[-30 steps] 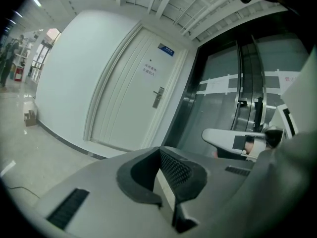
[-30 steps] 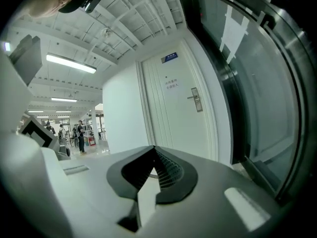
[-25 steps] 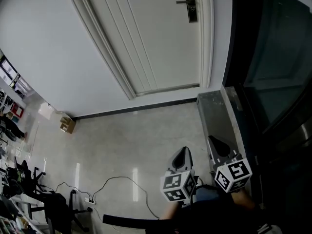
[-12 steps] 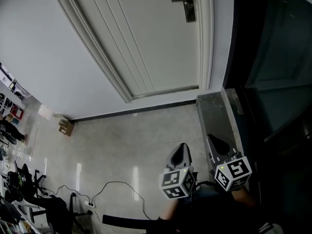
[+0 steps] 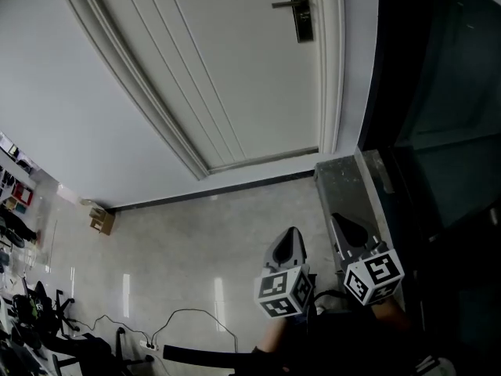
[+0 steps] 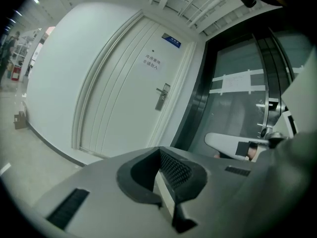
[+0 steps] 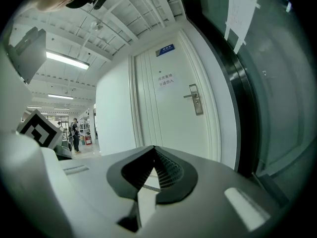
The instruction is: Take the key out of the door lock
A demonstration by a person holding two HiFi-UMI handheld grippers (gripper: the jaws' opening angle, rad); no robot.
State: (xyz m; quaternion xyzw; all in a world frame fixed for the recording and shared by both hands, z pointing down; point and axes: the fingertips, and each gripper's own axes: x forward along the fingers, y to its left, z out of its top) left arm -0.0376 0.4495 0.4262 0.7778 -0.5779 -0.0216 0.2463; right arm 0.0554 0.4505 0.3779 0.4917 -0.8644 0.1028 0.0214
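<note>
Jaws on your left gripper [image 5: 293, 240] and right gripper [image 5: 345, 228] are pressed together on nothing. Both grippers sit low at 5 o'clock in the head view, well apart from the door lock [image 5: 300, 9] at 12 o'clock. Any key there is too small to make out. Since a second ago the lock has edged toward the top; the grippers have kept their place.

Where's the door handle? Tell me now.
Head view, top centre-right: the door handle sits at the right edge of the white door, near the dark glass wall.
</note>
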